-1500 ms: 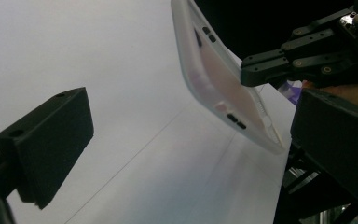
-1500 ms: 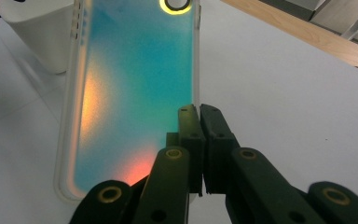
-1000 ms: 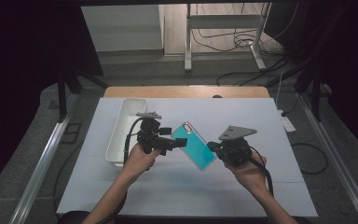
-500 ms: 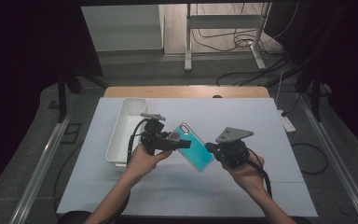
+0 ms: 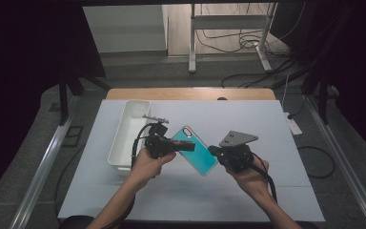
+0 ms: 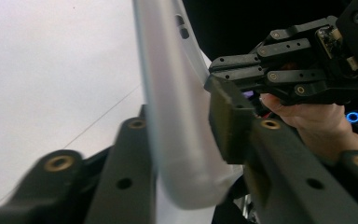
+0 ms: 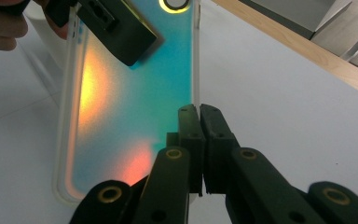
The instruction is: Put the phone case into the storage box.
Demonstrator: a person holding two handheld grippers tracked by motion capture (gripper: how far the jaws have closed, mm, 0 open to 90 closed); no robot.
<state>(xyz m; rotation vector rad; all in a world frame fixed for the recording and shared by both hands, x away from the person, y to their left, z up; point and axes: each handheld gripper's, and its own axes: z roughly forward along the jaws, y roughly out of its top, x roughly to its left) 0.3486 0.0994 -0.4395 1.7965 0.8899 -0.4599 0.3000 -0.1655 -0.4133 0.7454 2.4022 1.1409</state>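
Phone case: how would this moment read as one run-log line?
phone case: teal, held off the table | right gripper: jaws shut on its side edge | left gripper: jaws just closing on its camera end | white bin: at left

- We see a white rectangular bin (image 5: 126, 136) on the table's white sheet (image 5: 267, 124), left side.
- Wooden table edge (image 5: 190, 94) at the far side.
- Metal stand (image 5: 228, 28) w/ cables (image 5: 228, 40) on the floor beyond.
- White power strip (image 5: 294, 125) at the sheet's right edge.

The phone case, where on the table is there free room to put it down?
The white table is bare right of the phone case, behind the right gripper, and along the near edge between the forearms. It is crowded at left, where the white tray sits beside the left gripper.
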